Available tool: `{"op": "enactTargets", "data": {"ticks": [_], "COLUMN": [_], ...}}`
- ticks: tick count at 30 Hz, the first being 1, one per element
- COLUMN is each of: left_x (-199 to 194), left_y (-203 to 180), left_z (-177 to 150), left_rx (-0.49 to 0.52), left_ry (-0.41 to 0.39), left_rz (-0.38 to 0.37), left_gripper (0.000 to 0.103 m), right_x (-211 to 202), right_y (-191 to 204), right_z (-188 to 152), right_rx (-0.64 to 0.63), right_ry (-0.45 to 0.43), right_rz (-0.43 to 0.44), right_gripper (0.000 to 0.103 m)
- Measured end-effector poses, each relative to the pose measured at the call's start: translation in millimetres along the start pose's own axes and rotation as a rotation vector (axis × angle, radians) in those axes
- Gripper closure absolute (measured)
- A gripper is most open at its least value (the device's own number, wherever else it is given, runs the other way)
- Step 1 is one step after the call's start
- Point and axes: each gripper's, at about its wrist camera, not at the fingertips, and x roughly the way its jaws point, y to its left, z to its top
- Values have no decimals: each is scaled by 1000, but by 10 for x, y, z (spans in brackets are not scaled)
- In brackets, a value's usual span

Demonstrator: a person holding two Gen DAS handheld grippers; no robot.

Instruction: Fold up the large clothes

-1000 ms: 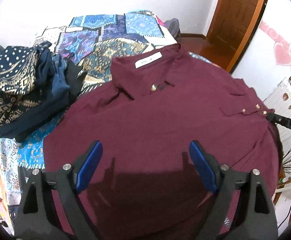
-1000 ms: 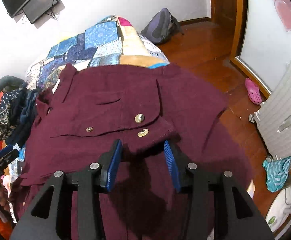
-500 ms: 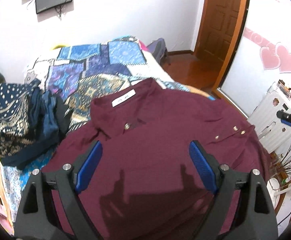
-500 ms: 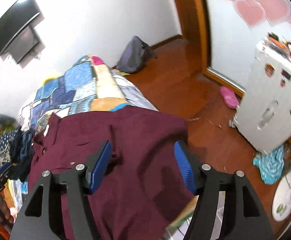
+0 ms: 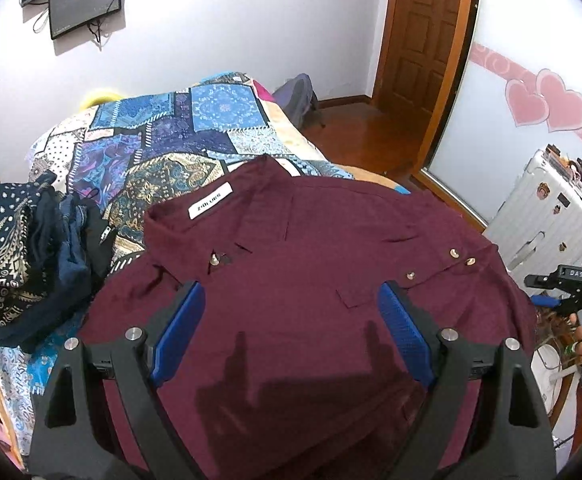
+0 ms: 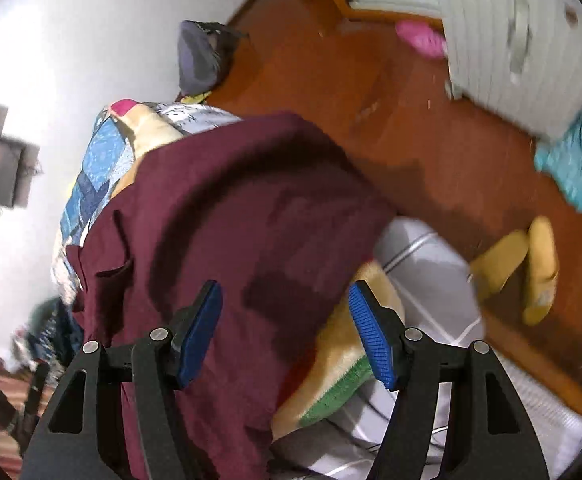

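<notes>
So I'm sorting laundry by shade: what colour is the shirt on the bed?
Dark maroon shirt, clearest in the left wrist view.

A maroon shirt [image 5: 311, 280] lies spread on a bed covered by a blue patchwork quilt [image 5: 179, 132], collar toward the far wall with a white label [image 5: 210, 205] showing inside it and brass buttons along a folded sleeve edge at the right. The left hand-held gripper [image 5: 291, 334] hovers above the shirt's middle, its blue pads [image 5: 177, 334] wide apart with nothing between them. A pile of dark patterned clothes [image 5: 19, 256] sits on the bed just left of the shirt. At the right edge the right hand-held gripper [image 5: 551, 290] shows beside a white suitcase [image 5: 539, 216].
</notes>
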Motion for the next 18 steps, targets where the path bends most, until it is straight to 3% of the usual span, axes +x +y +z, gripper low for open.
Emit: {"op": "enactTargets", "data": {"ticks": [8,11,13,18], "left_x": [51,35,30,-3], "left_y": [72,117,135,155], "left_z": [-44,-60,-63,-70], "left_rx": [-30,-51,-63,-75], "left_ry": [6,5,6,2], "left_rz": [37,38,36,38], "left_gripper": [15,15,15,15], "right_x": [174,314,402,460], "right_y": [-73,-108,-176,-313], "right_z": [186,274,309,366], "right_rx": [68,96,137,250], "right_ry": [-44,-29,-20,-19], "right_rz": [33,37,29,52], "right_gripper": [38,45,61,86]}}
